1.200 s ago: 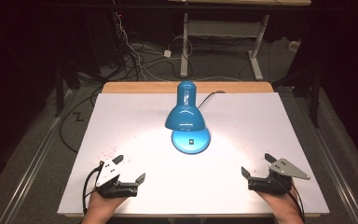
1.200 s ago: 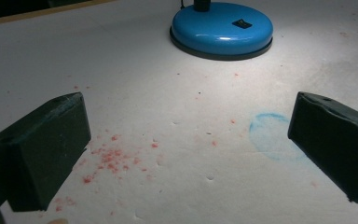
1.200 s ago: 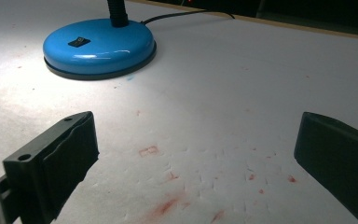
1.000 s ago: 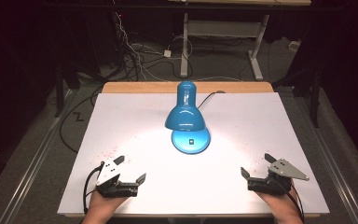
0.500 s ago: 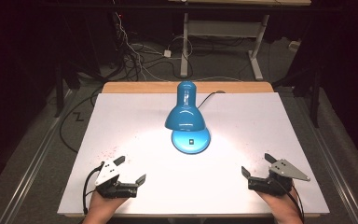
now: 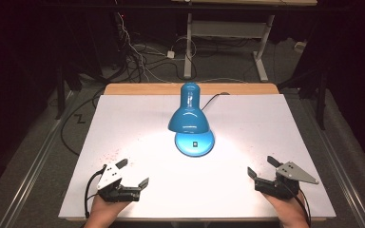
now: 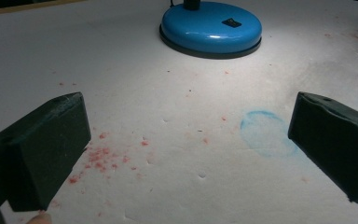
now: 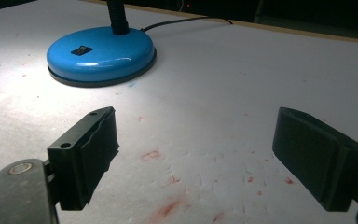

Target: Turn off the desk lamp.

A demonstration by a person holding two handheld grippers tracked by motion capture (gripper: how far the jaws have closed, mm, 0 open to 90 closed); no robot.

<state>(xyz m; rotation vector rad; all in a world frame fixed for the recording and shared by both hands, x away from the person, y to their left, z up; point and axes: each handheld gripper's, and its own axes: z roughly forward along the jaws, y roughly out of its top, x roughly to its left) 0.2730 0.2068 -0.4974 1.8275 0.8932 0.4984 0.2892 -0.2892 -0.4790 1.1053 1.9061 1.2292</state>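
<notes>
A blue desk lamp [image 6: 188, 116] stands lit at the middle of the white table, its round base [image 6: 195, 142] carrying a small black switch [image 7: 232, 22]. The base [image 8: 101, 55] lies ahead of both grippers. My left gripper [image 6: 132, 173] rests near the front left edge, held by a hand, jaws wide apart with nothing between them. My right gripper [image 6: 260, 167] rests near the front right edge, likewise open and empty. Bare table surface shows between the left gripper's [image 7: 186, 149] black jaws and between the right gripper's [image 8: 193, 154] jaws.
The white table sheet [image 6: 123, 123] has red specks [image 7: 100, 158] and a faint blue ring mark [image 7: 265, 133]. The lamp's black cord [image 8: 186, 21] runs off the far edge. Beyond the table are floor cables [image 6: 138, 57] and a desk frame [image 6: 228, 33].
</notes>
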